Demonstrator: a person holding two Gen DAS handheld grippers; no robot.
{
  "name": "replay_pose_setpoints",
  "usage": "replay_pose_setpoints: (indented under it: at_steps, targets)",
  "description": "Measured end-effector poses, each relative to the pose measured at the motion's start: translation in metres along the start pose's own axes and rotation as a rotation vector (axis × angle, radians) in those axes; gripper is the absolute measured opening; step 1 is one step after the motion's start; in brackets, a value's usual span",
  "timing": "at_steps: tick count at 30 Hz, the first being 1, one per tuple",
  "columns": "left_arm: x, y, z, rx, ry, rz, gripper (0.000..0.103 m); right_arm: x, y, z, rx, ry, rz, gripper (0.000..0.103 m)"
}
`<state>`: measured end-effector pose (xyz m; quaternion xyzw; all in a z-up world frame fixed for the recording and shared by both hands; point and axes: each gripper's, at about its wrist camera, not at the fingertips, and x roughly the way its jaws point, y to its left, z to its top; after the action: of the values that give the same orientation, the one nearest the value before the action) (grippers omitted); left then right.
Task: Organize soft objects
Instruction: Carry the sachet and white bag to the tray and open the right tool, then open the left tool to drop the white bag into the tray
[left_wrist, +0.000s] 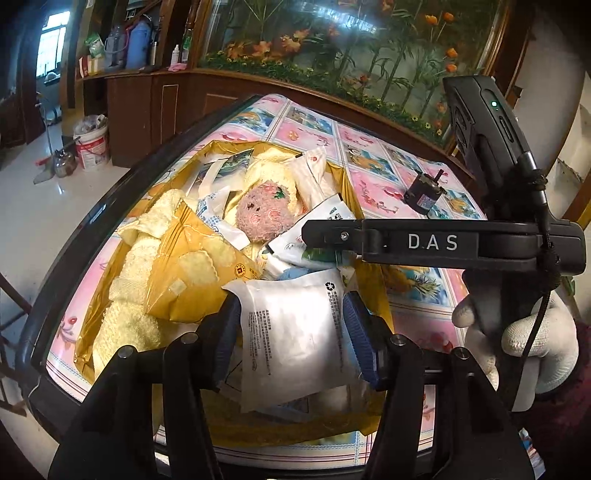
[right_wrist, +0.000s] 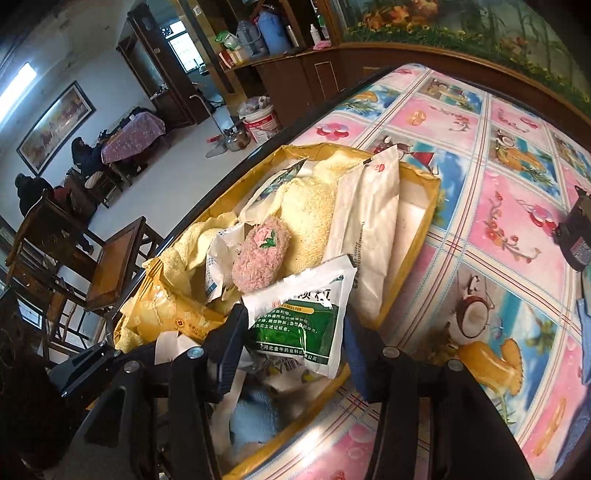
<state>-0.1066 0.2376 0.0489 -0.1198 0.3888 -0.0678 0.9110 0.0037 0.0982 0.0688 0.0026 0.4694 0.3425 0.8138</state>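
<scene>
I have both grippers over the yellow box (left_wrist: 369, 284) so the packets land inside: my left gripper (left_wrist: 291, 332) brackets a white sachet (left_wrist: 295, 332), my right gripper (right_wrist: 295, 325) a green-printed sachet (right_wrist: 306, 314), jaws half-open, grip uncertain.

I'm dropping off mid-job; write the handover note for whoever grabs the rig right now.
Left gripper: white packet between its pads, over the near end of the yellow box; grip unclear.
Right gripper: green-and-white packet between its pads, over the box too; grip unclear.
Done: yellow towels, pink plush and other packets lie in the box.
Left: probably set both packets down inside, then check the table for more soft items.
</scene>
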Motion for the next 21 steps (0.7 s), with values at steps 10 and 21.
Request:
replay_pose_setpoints:
  at_steps: [10, 21]
  targets:
    - [-0.011, -0.014, 0.004, 0.017, -0.021, 0.038, 0.056, -0.032, -0.008, 0.001, 0.054, -0.097, 0.045, 0.058]
    - [-0.034, -0.048, 0.004, 0.086, -0.120, 0.172, 0.056, -0.069, -0.026, -0.021, 0.105, -0.174, 0.044, 0.061]
